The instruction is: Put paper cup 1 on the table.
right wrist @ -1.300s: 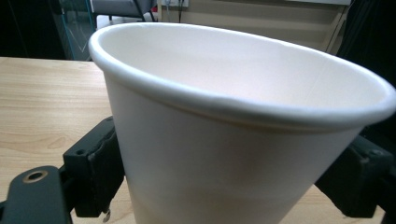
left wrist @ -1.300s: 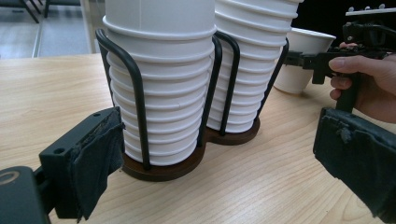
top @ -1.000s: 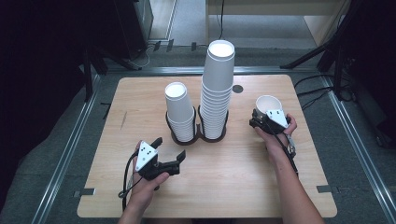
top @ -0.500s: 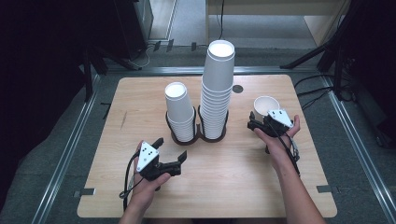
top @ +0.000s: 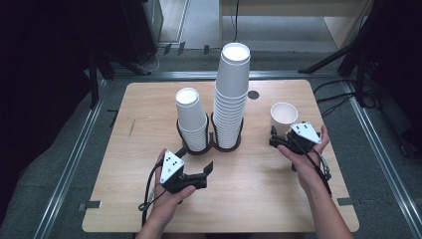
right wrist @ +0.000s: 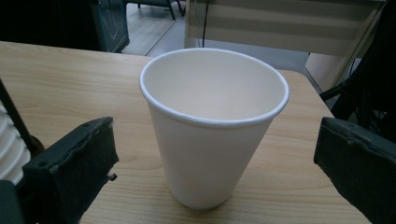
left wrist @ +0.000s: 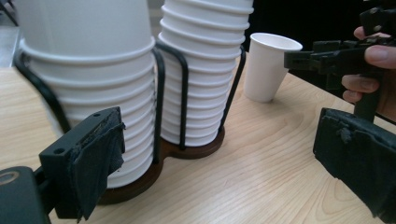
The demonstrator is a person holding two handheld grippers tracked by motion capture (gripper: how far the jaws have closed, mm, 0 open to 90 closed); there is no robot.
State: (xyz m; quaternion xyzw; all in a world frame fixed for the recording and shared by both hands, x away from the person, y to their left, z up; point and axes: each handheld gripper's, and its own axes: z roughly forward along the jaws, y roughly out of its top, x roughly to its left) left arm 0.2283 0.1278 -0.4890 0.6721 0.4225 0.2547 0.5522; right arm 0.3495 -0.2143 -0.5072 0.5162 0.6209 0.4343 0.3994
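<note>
Table (top: 259,199): I see a light wooden top that takes the middle of the high view, and all the work is on it.
Tall stack (top: 232,94): many white paper cups, one inside the other, stand in the right ring of the black wire holder (top: 211,144), a little above the centre of the frame.
Short stack (top: 191,119): it stands in the left ring of the same holder, touching the wire and just beside the tall stack.
Single cup (top: 283,117): one white cup stands upright and alone on the table, right of centre in the high view, well apart from the holder. In the right gripper view it stands between the jaws, mouth up.
Right gripper (top: 279,140): released. Its jaws have just been opening, and now they stand wide on both sides of the single cup without pressing it.
Left gripper (top: 205,172): open and empty, low in the frame, in front of the short stack; in its own view the pads are far apart.
Done, as I judge: one cup is taken off and set down on the table.
Left, as I judge: if more cups must be set out, both stacks are nearly full.
</note>
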